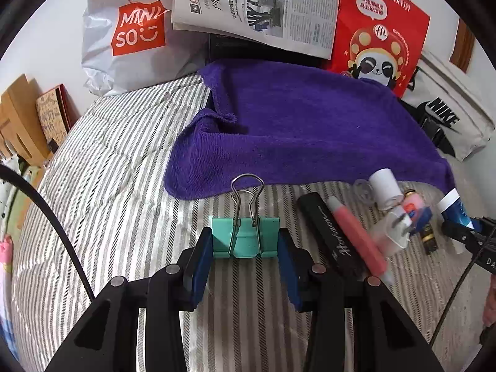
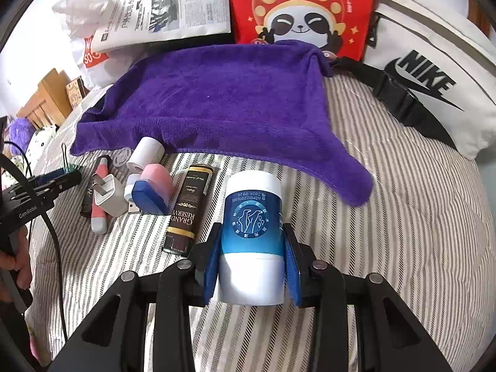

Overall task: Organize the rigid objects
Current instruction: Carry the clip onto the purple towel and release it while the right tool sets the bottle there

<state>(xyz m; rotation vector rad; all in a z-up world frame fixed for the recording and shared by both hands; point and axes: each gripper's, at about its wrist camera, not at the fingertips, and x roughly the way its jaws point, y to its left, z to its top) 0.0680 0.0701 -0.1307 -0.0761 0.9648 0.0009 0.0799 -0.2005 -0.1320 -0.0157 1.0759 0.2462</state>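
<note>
On the striped bed (image 2: pixel 387 217) I count one purple towel (image 2: pixel 217 102) and, in front of it, a small group of loose things: one white roll (image 2: pixel 145 153), one white charger plug (image 2: pixel 108 197), one pink tube (image 2: pixel 99 198), one pink-and-blue block (image 2: pixel 152 190), one dark box (image 2: pixel 187 207) with gold letters and one black flat case (image 1: pixel 331 232).

My left gripper (image 1: pixel 245 245) has its fingers closed on one green binder clip (image 1: pixel 245 237) — the clip stands upright between the blue pads, its two wire handles pointing up, just before the near edge of the towel.

My right gripper (image 2: pixel 251 266) has its fingers closed on one bottle (image 2: pixel 252 232). It is white with a blue label in the middle, printed with a round emblem, and it lies along the fingers, just beside the dark box.

Behind the towel I see one newspaper (image 2: pixel 164 6), one red panda bag (image 2: pixel 300 9) and one white Nike bag (image 2: pixel 434 71).
</note>
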